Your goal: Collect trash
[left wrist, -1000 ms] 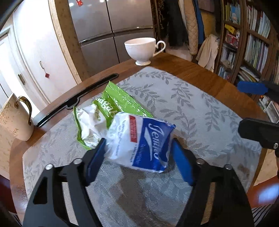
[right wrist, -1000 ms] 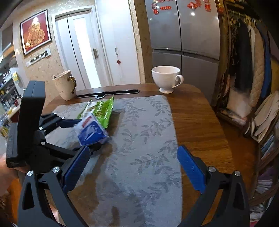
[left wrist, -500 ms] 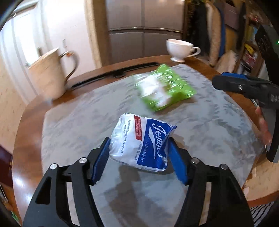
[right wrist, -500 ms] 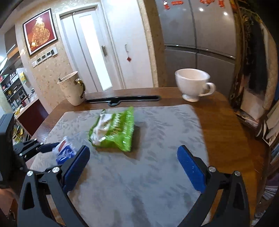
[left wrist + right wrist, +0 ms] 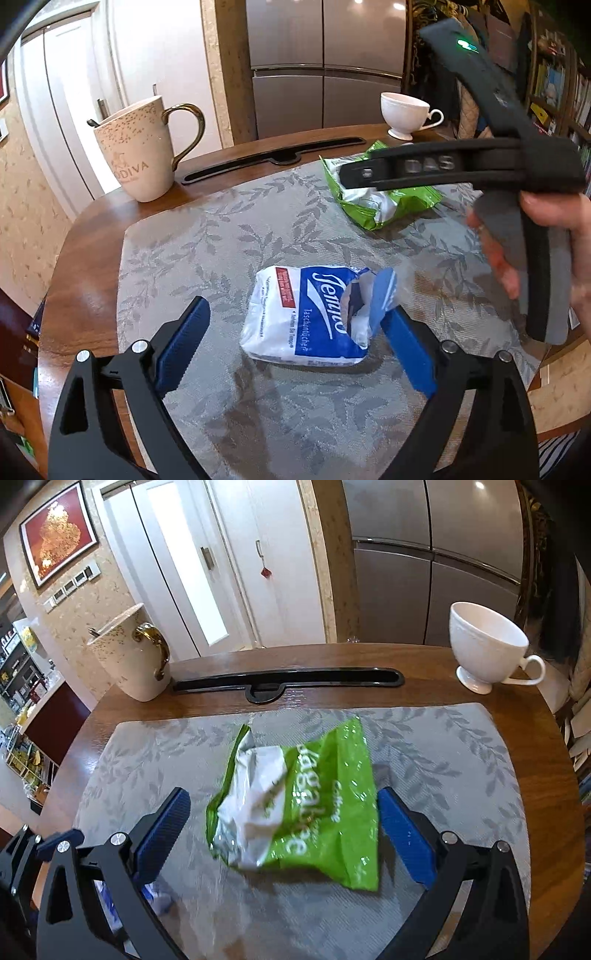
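A blue and white tissue packet lies on the grey leaf-patterned placemat, between the jaws of my left gripper, which is open; its right pad touches the packet, the left one stands apart. A crumpled green snack bag lies on the mat between the open jaws of my right gripper, neither pad touching it. In the left wrist view the green bag lies farther back, partly hidden by the right gripper's body.
A gold-handled mug stands at the table's back left and a white teacup at the back right. A black slotted tray lies along the far edge. The wooden table edge curves at left.
My left gripper carried the tissue packet to the near left of the mat, then opened and released it. My right gripper moved forward until its jaws flank the green bag.
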Tool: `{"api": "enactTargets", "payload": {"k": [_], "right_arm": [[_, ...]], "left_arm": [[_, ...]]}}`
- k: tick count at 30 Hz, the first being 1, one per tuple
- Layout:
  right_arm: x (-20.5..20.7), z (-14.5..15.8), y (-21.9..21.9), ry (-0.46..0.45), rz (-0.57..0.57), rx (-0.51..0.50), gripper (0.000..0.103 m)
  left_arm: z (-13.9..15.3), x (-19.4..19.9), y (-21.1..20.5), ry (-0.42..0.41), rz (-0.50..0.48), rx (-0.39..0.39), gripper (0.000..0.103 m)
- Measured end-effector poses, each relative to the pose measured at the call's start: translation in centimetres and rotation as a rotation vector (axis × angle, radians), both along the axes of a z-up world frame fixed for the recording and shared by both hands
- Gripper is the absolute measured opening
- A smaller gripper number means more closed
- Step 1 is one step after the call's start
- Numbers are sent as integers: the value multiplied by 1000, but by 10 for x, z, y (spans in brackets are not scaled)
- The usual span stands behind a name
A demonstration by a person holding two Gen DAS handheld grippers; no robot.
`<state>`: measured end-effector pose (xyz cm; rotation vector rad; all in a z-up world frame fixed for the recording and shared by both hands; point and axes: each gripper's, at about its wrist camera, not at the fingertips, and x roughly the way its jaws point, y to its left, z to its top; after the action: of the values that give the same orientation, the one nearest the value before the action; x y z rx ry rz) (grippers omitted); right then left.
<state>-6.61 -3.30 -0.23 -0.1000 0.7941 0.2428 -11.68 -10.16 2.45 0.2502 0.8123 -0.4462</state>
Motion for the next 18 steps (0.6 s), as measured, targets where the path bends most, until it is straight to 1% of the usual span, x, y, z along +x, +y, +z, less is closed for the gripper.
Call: {"api": "enactTargets", "payload": {"k": [3,10,13,18], "right_arm": [[8,-6,6,5,-9,-48,99],[18,-18,12,48,9,-46,99],[20,-19,14,35,25,-52,99],[23,-18,13,29,44,-29,98]], "left_arm": [[-1,2,-1,-16,3,18,94],[-7,12,-4,9,-22,21,94],[-11,17,-4,34,-29,13,94],[-18,25,4,94,-19,-28,94]]}}
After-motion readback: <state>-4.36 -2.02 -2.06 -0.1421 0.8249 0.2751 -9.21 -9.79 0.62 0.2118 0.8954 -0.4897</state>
